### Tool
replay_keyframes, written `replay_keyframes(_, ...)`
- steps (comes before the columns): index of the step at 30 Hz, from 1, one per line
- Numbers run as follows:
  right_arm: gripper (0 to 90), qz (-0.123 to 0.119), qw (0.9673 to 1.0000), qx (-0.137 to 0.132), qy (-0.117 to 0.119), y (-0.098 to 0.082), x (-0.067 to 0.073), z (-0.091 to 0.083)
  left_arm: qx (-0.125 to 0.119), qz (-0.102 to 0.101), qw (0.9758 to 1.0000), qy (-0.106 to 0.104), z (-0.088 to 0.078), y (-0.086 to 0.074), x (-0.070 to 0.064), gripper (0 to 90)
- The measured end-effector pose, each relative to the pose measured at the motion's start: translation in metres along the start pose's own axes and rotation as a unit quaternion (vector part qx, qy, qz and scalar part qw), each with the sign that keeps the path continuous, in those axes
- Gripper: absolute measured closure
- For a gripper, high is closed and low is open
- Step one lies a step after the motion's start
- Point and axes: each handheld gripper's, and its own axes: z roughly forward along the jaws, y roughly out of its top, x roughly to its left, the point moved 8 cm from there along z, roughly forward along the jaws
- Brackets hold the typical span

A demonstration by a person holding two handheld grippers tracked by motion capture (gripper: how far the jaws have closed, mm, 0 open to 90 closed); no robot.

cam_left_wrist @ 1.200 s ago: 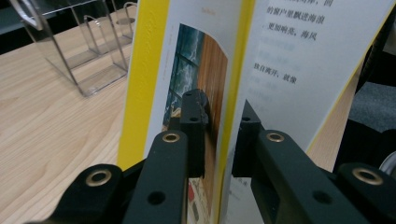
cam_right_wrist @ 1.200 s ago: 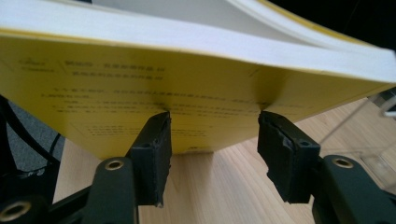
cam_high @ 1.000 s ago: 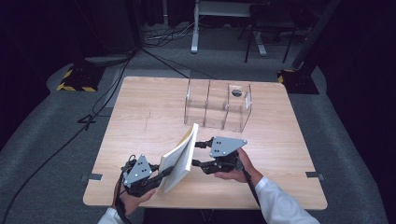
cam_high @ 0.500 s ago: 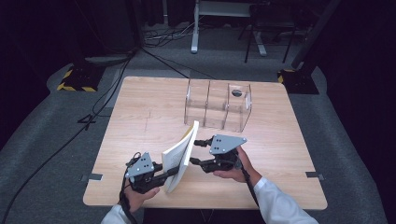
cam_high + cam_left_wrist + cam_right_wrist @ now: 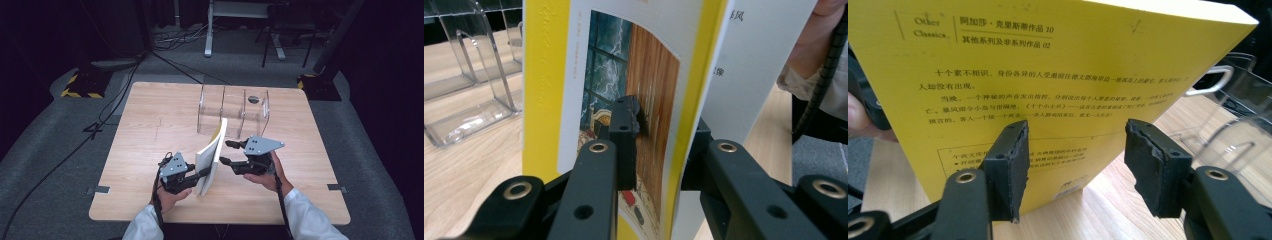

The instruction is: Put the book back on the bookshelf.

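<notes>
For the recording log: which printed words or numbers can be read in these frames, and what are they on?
"Other Classics": back cover of the yellow book, top left.
"10" and "02": ends of the two Chinese heading lines beside it.
Chinese paragraphs and boxed text below: too small to quote reliably.
Characters on the white page: mostly cut off.

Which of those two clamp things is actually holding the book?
The left hand-held gripper. Its jaws are shut on the yellow book, one on the front cover and one behind it. The right hand-held gripper has its jaws spread apart, facing the back cover without pinching it.
</notes>
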Motion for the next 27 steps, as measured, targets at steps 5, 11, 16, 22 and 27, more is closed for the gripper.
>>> replay_keyframes(5,45.8,-0.007,0.9997,0.000,-0.024,0.000,0.002,-0.003,0.003,0.005,0.9999,0.016,-0.002,0.000,0.001,67.8)
replay_keyframes(11,44.3,-0.019,0.9997,0.002,-0.014,0.002,0.012,0.007,0.016,0.029,0.9994,0.011,-0.020,-0.004,-0.006,63.9)
replay_keyframes(16,43.1,-0.025,0.9997,0.003,-0.002,0.003,0.020,0.012,0.033,0.042,0.9985,-0.006,-0.028,-0.010,-0.015,52.2)
replay_keyframes(22,42.0,-0.033,0.9994,0.013,0.007,-0.003,0.027,0.020,0.066,0.041,0.9970,0.005,-0.018,-0.019,-0.024,20.2)
replay_keyframes(27,41.5,-0.031,0.9994,0.015,0.005,-0.005,0.026,0.022,0.065,0.037,0.9963,0.043,-0.004,-0.019,-0.022,18.3)
